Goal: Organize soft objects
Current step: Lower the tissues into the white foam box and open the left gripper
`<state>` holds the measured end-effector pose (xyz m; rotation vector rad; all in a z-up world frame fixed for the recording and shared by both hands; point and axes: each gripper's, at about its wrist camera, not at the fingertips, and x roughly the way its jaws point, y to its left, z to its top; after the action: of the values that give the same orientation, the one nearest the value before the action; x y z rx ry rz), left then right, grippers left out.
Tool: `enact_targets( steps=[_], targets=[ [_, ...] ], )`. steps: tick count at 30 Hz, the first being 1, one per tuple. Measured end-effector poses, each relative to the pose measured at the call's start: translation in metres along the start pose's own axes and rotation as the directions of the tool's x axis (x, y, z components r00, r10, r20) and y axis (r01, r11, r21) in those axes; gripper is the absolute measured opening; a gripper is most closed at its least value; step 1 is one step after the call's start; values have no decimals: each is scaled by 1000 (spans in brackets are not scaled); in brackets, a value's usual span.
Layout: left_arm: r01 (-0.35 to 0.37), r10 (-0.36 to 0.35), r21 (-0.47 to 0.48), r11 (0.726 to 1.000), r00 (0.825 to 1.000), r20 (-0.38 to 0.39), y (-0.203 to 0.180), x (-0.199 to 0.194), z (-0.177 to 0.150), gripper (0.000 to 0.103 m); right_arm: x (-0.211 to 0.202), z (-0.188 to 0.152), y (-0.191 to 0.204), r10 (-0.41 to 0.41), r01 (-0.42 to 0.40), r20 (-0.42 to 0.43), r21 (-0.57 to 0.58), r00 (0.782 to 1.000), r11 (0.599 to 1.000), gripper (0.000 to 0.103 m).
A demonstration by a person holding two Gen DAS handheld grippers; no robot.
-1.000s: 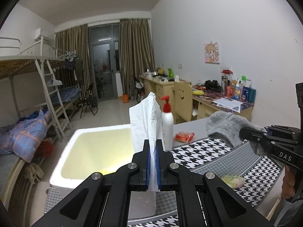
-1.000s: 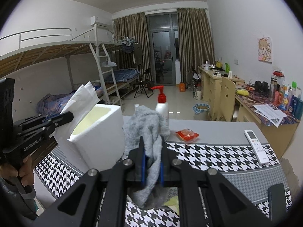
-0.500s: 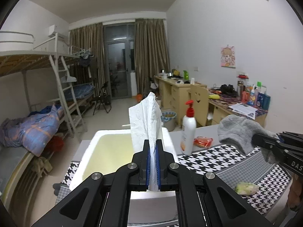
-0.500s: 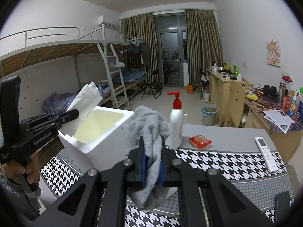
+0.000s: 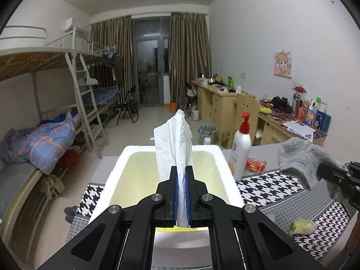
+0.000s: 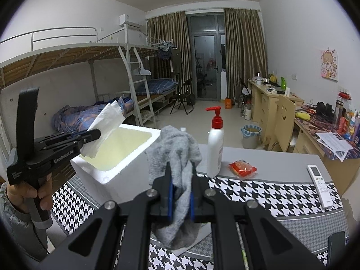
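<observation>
My left gripper (image 5: 181, 175) is shut on a white paper tissue (image 5: 174, 141) and holds it upright over the open white foam box (image 5: 227, 180). In the right wrist view the left gripper (image 6: 95, 132) and tissue (image 6: 105, 121) hang over the box's near left rim (image 6: 117, 171). My right gripper (image 6: 180, 175) is shut on a grey cloth (image 6: 177, 153), held above the table just right of the box. In the left wrist view the cloth (image 5: 299, 157) and the right gripper (image 5: 324, 171) are at the far right.
A white pump bottle with red top (image 6: 214, 148) stands beside the box. A red packet (image 6: 241, 167) and a white remote (image 6: 319, 185) lie on the grey table. A houndstooth mat (image 6: 258, 193) covers the front. A small yellow-green soft item (image 5: 302, 225) lies on the mat.
My left gripper has swung left with the tissue, so the foam box is now centred under it. My right gripper has moved with the grey cloth nearer the box.
</observation>
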<state>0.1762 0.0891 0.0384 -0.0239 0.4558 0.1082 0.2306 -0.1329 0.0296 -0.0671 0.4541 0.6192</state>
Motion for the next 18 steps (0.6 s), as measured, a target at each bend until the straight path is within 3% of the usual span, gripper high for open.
enact_targets(
  steps=[2, 4, 6, 10, 15, 18],
  targets=[
    [0, 0, -3, 1000, 1000, -8, 3, 2, 0, 8, 1, 1, 1, -2, 2, -4, -1, 1000, 1000, 14],
    [0, 0, -7, 1000, 1000, -19, 4, 5, -2, 17, 3, 2, 1, -3, 3, -5, -4, 1000, 1000, 14],
    [1, -1, -12, 1000, 1000, -26, 7, 6, -4, 42, 4, 3, 2, -2, 2, -6, -2, 1000, 1000, 14],
    [4, -5, -16, 1000, 1000, -21, 10, 5, -5, 60, 6, 3, 4, -4, 4, -11, -6, 1000, 1000, 14],
    [-23, 23, -15, 1000, 1000, 18, 12, -2, -5, 94, 9, 4, 5, 0, 0, -14, -7, 1000, 1000, 14],
    [-30, 31, -25, 999, 999, 34, 17, -7, -4, 101, 10, 6, 8, 7, -7, -14, -11, 1000, 1000, 14]
  ],
)
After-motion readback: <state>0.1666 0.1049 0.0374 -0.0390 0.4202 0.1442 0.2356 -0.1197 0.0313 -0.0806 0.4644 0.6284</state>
